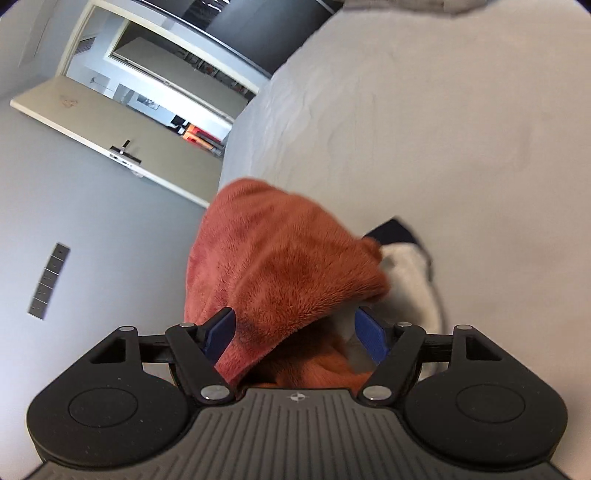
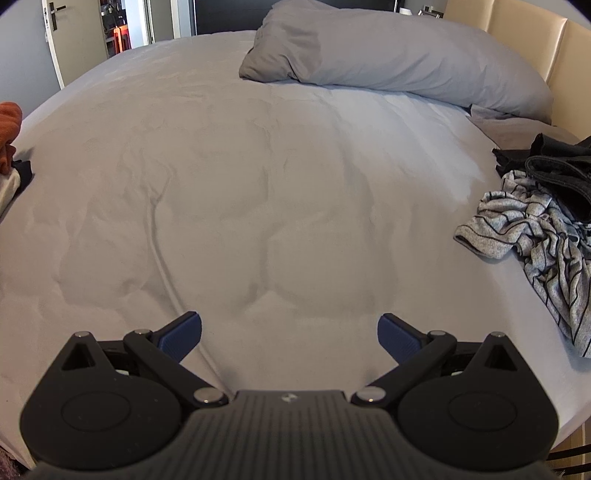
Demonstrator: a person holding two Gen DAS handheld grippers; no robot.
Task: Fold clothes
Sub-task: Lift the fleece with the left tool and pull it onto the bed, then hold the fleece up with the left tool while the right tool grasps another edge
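Note:
A rust-orange fleece garment [image 1: 280, 266] lies folded on the bed's edge, on top of a white and navy garment [image 1: 406, 258]. My left gripper [image 1: 295, 332] is open, its blue fingers on either side of the fleece's near edge, not clamped. The fleece also shows at the far left of the right wrist view [image 2: 9, 129]. My right gripper [image 2: 290, 336] is open and empty, low over the grey bed sheet [image 2: 258, 184]. A crumpled grey striped garment [image 2: 535, 236] and a black garment [image 2: 557, 166] lie at the bed's right side.
A grey pillow [image 2: 388, 55] lies at the head of the bed by a beige headboard [image 2: 535, 33]. An open door [image 1: 122, 133] and a doorway stand beyond the bed's far side.

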